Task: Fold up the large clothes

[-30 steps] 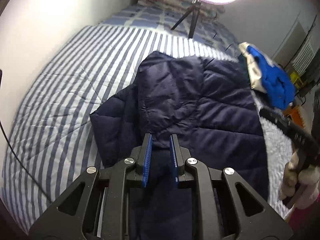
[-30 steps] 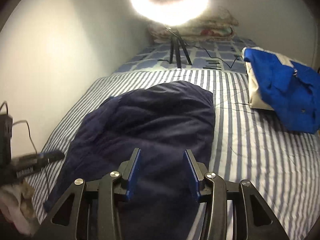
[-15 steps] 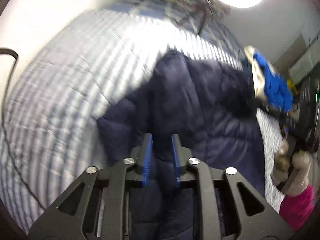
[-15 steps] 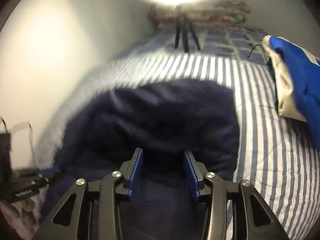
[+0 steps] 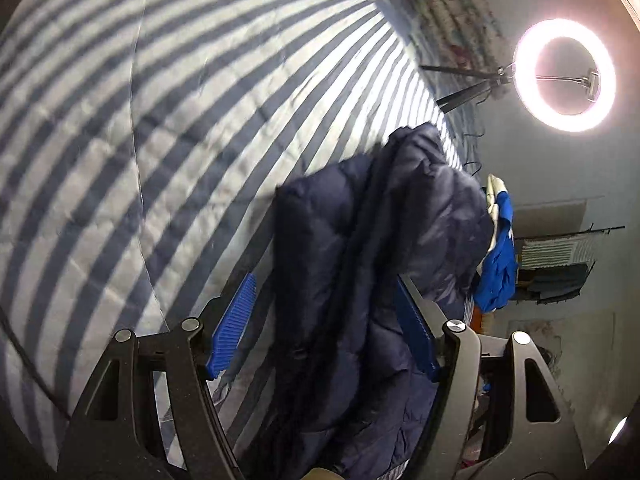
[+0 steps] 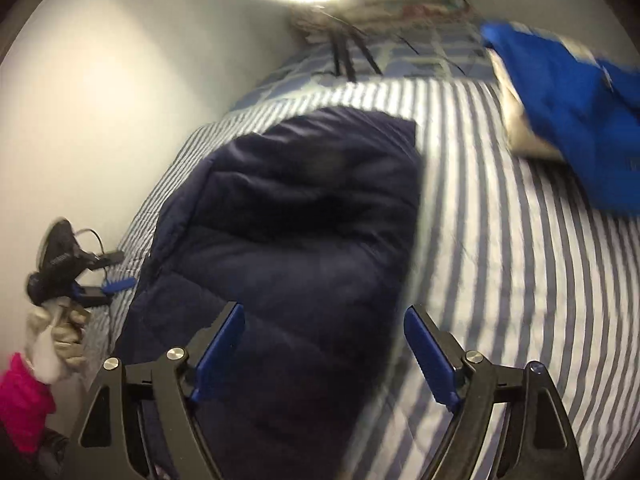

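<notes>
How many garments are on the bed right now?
2. The navy puffer jacket lies in the middle of the striped bedspread, in front of both grippers. The blue and cream garment sits folded near the bed's far right edge. Others may lie outside these views.

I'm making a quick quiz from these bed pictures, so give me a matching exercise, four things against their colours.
Things:
1. puffer jacket
2. bedspread
3. sleeve
4. ring light

Colours:
A. glowing white
B. pink
C. dark navy
D. blue and white stripes

Pairs: 1-C, 2-D, 3-B, 4-A
</notes>
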{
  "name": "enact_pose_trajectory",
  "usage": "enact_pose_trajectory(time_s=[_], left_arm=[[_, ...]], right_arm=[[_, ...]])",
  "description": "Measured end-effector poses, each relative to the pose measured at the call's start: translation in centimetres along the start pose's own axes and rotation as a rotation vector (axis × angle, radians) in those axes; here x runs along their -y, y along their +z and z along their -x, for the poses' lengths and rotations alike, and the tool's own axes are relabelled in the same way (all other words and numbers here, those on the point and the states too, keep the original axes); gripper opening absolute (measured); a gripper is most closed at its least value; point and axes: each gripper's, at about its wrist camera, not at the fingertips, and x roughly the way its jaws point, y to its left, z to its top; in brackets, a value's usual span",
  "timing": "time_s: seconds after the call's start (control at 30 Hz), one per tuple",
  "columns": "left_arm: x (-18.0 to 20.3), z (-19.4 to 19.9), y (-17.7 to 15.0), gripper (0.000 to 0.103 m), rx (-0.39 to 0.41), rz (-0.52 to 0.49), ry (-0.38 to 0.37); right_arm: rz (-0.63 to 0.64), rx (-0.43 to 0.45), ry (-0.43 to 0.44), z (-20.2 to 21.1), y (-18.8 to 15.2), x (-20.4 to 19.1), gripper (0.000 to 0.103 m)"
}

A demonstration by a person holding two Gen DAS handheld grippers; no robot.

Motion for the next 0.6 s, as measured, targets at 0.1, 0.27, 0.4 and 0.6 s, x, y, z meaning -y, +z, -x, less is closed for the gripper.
enact_pose_trajectory(time_s=[0.1,0.27,0.4,0.6], left_arm=[[0.1,-0.8,-0.8,0.072,-0.019,-0.006,0.005],[1.4,-2.0,-1.4,0.072,-0.04,-0.016,-0.042],[2.3,-3.1,-1.7,0.072,-0.056,-0.036,-0.031],[4.7,-4.7,-2.1,0.072,-0.056,-0.112,0.03]], right_arm=[[-0.067,-0.026,0.013,0.1,-1.3,2.6,0.084],[-0.112,-0.061,0.041,-0.9,-2.6,4.6,0.084],[-0.107,-0.083,0.078,-1.8,-3.3,5.0,0.079],[-0.033,-0.097,0.047,-1.8,-4.1,4.8,0.07]])
